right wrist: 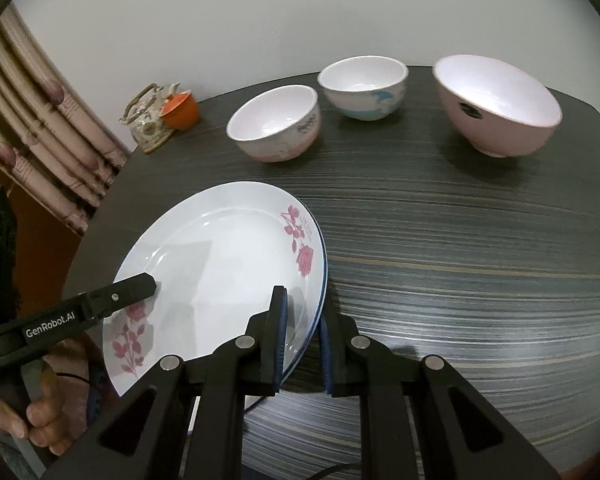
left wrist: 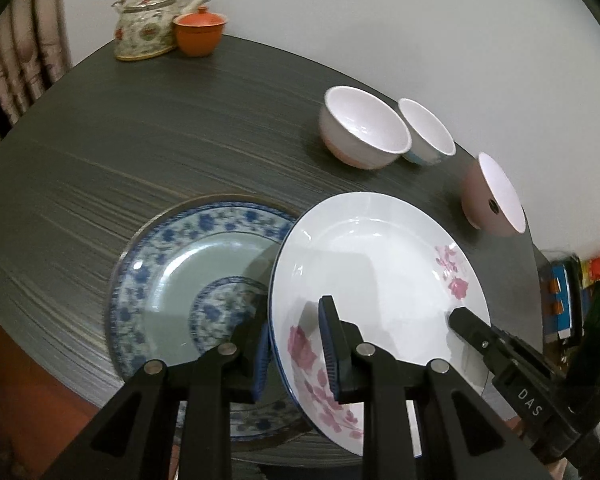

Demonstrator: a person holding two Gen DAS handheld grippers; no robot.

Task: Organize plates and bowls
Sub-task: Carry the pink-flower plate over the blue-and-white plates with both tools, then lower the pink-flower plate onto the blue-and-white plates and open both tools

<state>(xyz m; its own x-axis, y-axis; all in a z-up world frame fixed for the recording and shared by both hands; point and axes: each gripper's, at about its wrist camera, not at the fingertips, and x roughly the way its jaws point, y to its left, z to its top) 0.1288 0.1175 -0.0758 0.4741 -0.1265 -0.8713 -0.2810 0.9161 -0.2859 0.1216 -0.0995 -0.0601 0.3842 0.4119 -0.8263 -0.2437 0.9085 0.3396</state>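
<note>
A white plate with pink roses is held tilted above the dark table. My left gripper straddles its near-left rim, and my right gripper straddles its right rim; both look closed on the plate. The right gripper's finger also shows in the left wrist view, and the left gripper's finger shows in the right wrist view. A blue-patterned plate lies flat on the table, partly under the white plate. Three bowls stand at the back: a white-pink bowl, a white bowl with blue print and a large pink bowl.
A patterned teapot and an orange lidded cup stand at the far left corner of the table. A curtain hangs at the left. A white wall is behind.
</note>
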